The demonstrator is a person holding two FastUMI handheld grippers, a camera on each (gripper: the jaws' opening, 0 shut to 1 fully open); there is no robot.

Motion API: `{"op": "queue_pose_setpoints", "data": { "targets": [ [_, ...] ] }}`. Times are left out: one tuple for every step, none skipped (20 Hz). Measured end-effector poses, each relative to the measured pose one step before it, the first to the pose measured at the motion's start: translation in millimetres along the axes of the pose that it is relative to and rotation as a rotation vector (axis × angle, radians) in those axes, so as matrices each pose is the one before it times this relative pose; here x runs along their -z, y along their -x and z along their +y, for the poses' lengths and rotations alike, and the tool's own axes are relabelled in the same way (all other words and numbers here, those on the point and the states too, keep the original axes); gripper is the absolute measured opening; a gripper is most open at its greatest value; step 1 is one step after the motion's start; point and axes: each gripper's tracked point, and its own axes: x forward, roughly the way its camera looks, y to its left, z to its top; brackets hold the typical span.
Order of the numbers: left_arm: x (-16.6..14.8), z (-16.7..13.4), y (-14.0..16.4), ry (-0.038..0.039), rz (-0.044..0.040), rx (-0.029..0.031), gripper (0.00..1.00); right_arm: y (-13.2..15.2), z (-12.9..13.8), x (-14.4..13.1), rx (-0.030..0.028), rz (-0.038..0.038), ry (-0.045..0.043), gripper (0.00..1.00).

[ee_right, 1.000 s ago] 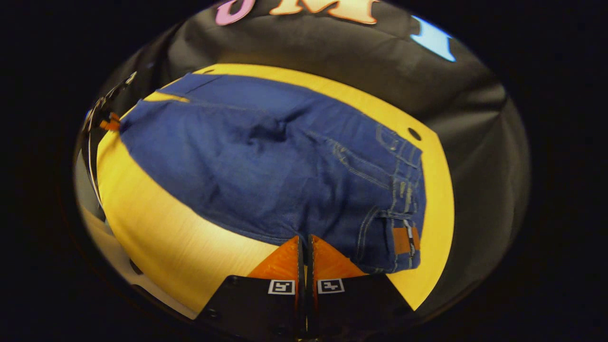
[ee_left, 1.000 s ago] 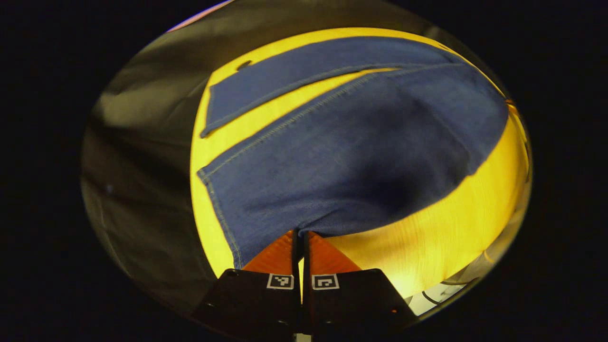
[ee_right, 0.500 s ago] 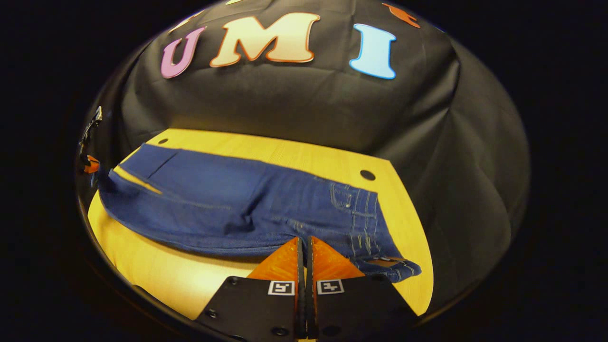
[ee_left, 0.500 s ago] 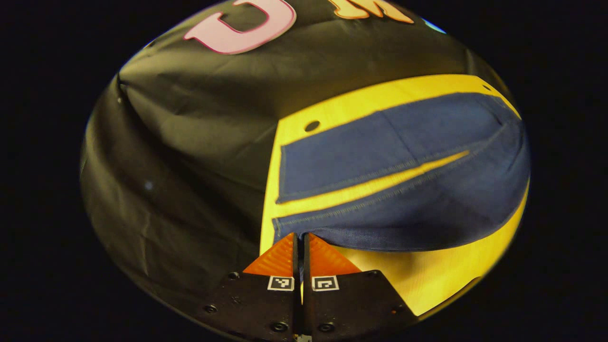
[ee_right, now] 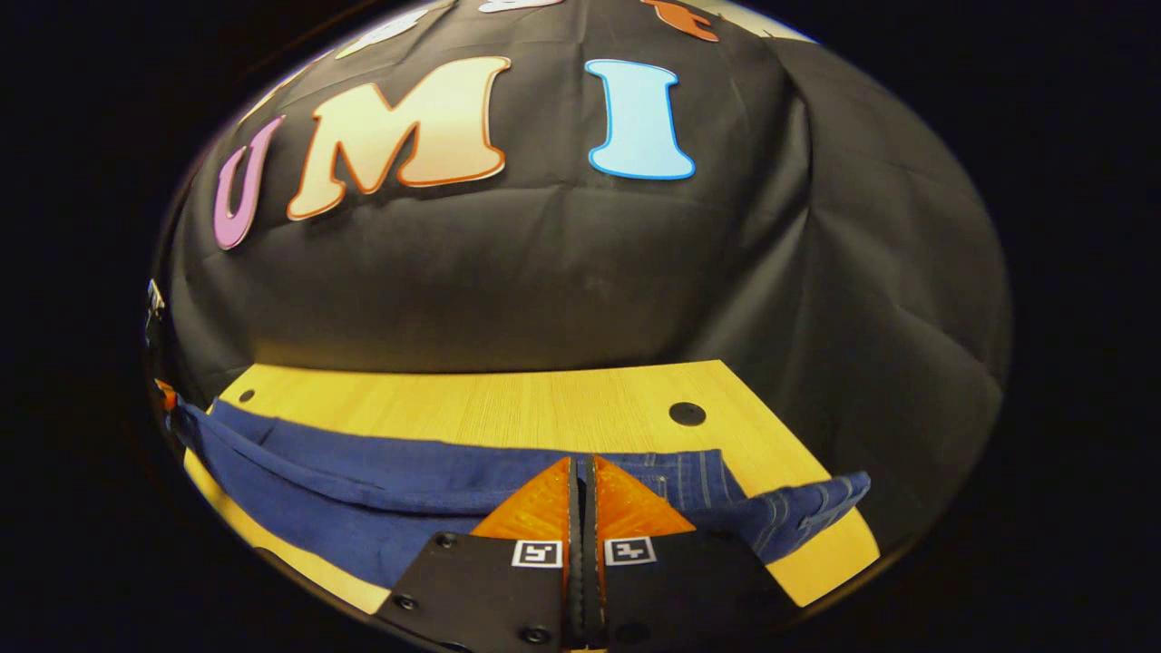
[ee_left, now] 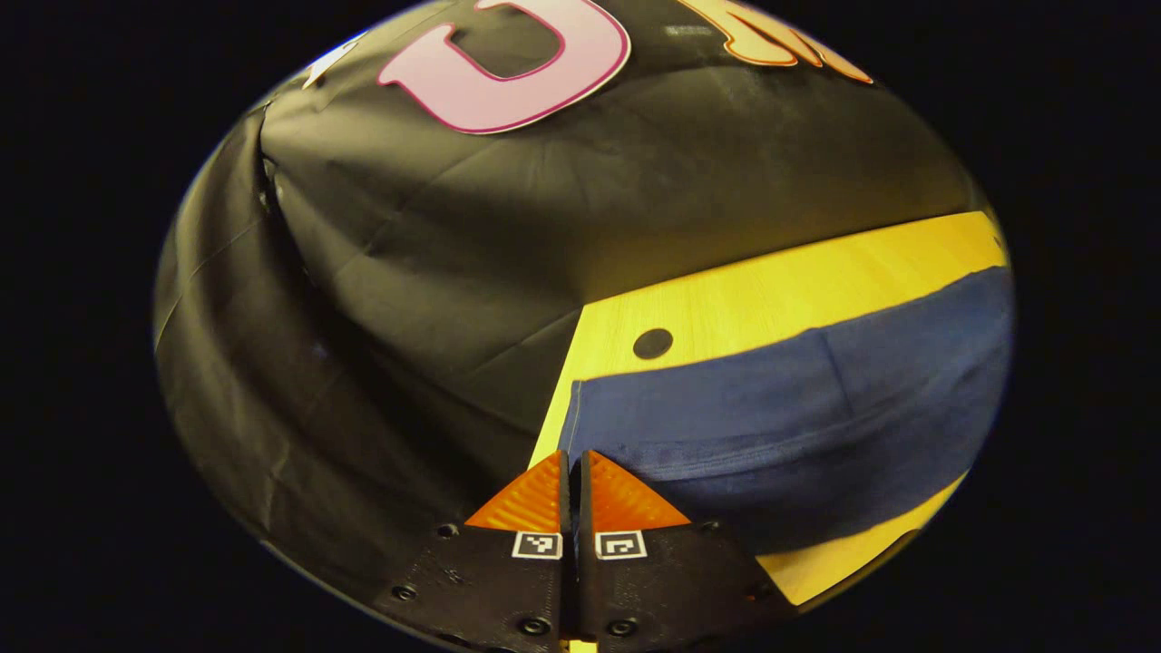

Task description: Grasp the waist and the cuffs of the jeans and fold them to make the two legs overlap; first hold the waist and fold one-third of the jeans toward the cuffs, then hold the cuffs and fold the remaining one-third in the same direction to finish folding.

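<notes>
On the yellow wooden table (ee_left: 771, 290), seen in the left gripper view, the blue jeans (ee_left: 798, 426) lie stretched from near the table's left edge off toward the right, the near leg folded up over the far one so that a rounded fold runs along the front. The left gripper (ee_left: 574, 456) sits at the jeans' cuff end, its fingers pressed together with only a thin slit between them and the denim edge meeting their tips; whether cloth is actually pinched between them cannot be told. A dark round hole (ee_left: 652, 343) in the table lies just beyond the cuff, near the corner, and the black cloth wall (ee_left: 435, 272) hangs behind. In the right gripper view, the jeans (ee_right: 363, 490) run across the near part of the table (ee_right: 508, 408) from the far left edge to the waist end at right, where stitched seams and a lifted flap of waistband (ee_right: 816, 508) show. The right gripper (ee_right: 582, 462) is at this waist end, fingers closed tight together against the denim, grip likewise unclear. Another round hole (ee_right: 687, 414) lies behind the waist.
</notes>
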Motion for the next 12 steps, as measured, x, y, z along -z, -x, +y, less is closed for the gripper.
{"op": "queue_pose_setpoints", "data": {
  "targets": [
    [5.55, -6.78, 6.56, -0.01013, -0.00266, 0.00648, 0.00, -15.57, 2.44, -3.03, 0.00463, -0.00194, -0.02572, 0.03],
    [6.83, -3.15, 6.13, -0.01021, -0.00487, 0.00101, 0.00, -13.63, -1.70, -2.80, 0.01268, -0.01094, -0.01341, 0.03],
    [4.66, -3.67, 6.95, -0.00442, -0.00977, -0.00258, 0.00, -15.01, -2.11, -1.83, 0.00815, -0.00316, -0.00328, 0.03],
    [7.33, -10.07, 4.79, 0.00508, 0.00592, 0.00960, 0.00, -10.80, -0.28, 6.03, -0.00756, 0.02536, -0.00550, 0.03],
    [3.66, 3.97, 7.58, 0.00119, 0.00539, 0.00829, 0.00, -9.10, -0.05, 8.38, -0.00931, 0.03141, -0.01050, 0.03],
    [-3.88, 12.18, -1.84, -0.00657, 0.00134, 0.00333, 0.00, -5.37, 0.29, 8.34, -0.01053, 0.02940, -0.00266, 0.02],
    [-4.52, 6.37, -1.62, -0.01363, -0.00211, -0.00151, 0.00, -2.26, -1.91, 7.56, -0.00450, 0.01953, 0.01210, 0.03],
    [-7.54, -9.35, -2.11, -0.00889, -0.00194, -0.00032, 0.00, -2.00, -1.03, 5.68, -0.00647, 0.01442, 0.01736, 0.00],
    [-2.63, -5.75, 1.63, 0.00120, -0.00712, 0.00091, 0.00, 0.31, 1.60, 3.21, -0.01106, 0.01395, 0.00692, 0.03],
    [2.54, 0.95, 2.33, 0.01354, -0.00531, 0.01408, 0.00, -0.59, 0.99, 4.80, -0.01357, 0.01708, -0.00730, 0.00],
    [-6.48, 2.64, 12.16, 0.02240, -0.00403, 0.02968, 0.20, 2.07, 0.33, 2.32, -0.01482, 0.01311, -0.01863, 0.03],
    [-5.74, 3.33, 11.29, 0.01116, 0.00089, 0.01253, 0.40, 2.82, -0.56, 2.39, -0.00658, 0.01382, -0.01636, 0.04]
  ]
}}
